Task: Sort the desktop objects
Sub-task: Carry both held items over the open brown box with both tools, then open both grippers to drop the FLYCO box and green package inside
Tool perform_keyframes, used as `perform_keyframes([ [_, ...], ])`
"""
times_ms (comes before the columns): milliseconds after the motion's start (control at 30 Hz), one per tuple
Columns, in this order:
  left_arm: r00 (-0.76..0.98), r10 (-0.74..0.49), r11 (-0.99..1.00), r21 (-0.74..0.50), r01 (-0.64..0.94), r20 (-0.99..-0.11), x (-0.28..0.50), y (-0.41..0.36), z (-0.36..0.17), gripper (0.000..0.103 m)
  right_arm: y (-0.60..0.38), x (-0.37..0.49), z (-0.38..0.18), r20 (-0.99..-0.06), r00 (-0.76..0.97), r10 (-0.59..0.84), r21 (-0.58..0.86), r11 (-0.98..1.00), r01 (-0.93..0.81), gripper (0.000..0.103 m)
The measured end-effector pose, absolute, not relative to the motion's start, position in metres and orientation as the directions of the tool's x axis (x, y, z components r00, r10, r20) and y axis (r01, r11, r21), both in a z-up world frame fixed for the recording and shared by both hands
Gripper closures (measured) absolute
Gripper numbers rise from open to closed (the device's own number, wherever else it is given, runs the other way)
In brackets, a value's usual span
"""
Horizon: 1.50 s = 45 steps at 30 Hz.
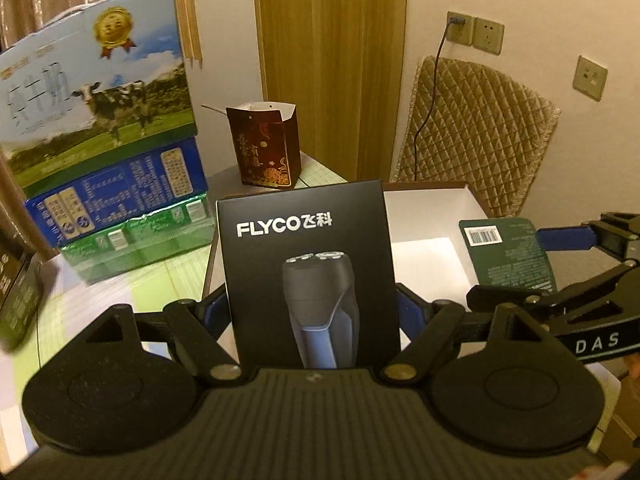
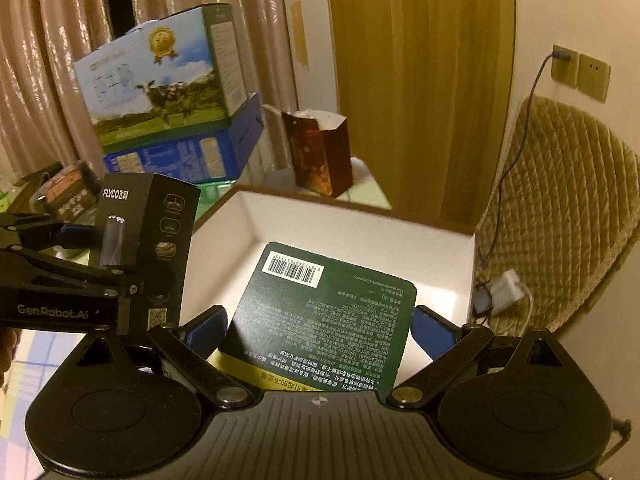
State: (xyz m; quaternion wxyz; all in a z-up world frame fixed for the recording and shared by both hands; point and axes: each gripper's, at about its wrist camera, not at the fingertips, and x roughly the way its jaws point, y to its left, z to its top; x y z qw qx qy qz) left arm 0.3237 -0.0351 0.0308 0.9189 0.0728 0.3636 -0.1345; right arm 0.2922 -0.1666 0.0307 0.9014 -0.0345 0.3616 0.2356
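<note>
My left gripper [image 1: 312, 284] is shut on a black FLYCO shaver box [image 1: 308, 248], which stands upright between its blue pads. My right gripper [image 2: 320, 320] is shut on a flat dark green package [image 2: 332, 312] with a barcode label, back side up. Both hang over an open white-lined box [image 2: 360, 224], whose wall [image 1: 432, 208] shows behind the shaver box. In the left wrist view the right gripper [image 1: 520, 268] comes in from the right with the green package [image 1: 508, 252]. In the right wrist view the left gripper [image 2: 120, 256] comes in from the left with the shaver box [image 2: 160, 232].
Stacked milk cartons [image 1: 100, 128] stand at the back left. A dark red open carton [image 1: 266, 148] is behind the white box. A quilted chair back [image 1: 476, 132], wall sockets [image 1: 472, 32] with a cable and a wooden door [image 1: 328, 60] lie beyond. Small packs [image 2: 68, 192] sit at far left.
</note>
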Motion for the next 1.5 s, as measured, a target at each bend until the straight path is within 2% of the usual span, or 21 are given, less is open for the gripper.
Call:
perform_keyframes([
  [400, 0.569, -0.134, 0.953, 0.051, 0.297, -0.812, 0.406, -0.049, -0.033, 0.023, -0.149, 0.353, -0.014, -0.737, 0.585, 0.339, 0.058, 0.894, -0.445, 0.008],
  [733, 0.452, -0.068, 0.953, 0.076, 0.294, -0.89, 0.43, -0.05, -0.088, 0.023, -0.143, 0.378, -0.049, -0.792, 0.529, 0.305, 0.043, 0.892, -0.451, 0.008],
  [833, 0.449, -0.07, 0.951, 0.077, 0.3, -0.891, 0.432, -0.049, -0.091, 0.025, -0.142, 0.383, -0.055, -0.801, 0.519, 0.3, 0.043, 0.892, -0.451, 0.008],
  [1300, 0.468, -0.065, 0.949, 0.091, 0.302, -0.881, 0.43, -0.046, -0.085, 0.021, -0.137, 0.392, -0.066, -0.815, 0.515, 0.266, 0.013, 0.897, -0.442, 0.008],
  [1500, 0.492, -0.068, 0.949, 0.096, 0.299, -0.868, 0.422, -0.043, -0.077, 0.016, -0.138, 0.387, -0.06, -0.791, 0.553, 0.261, -0.026, 0.889, -0.457, 0.002],
])
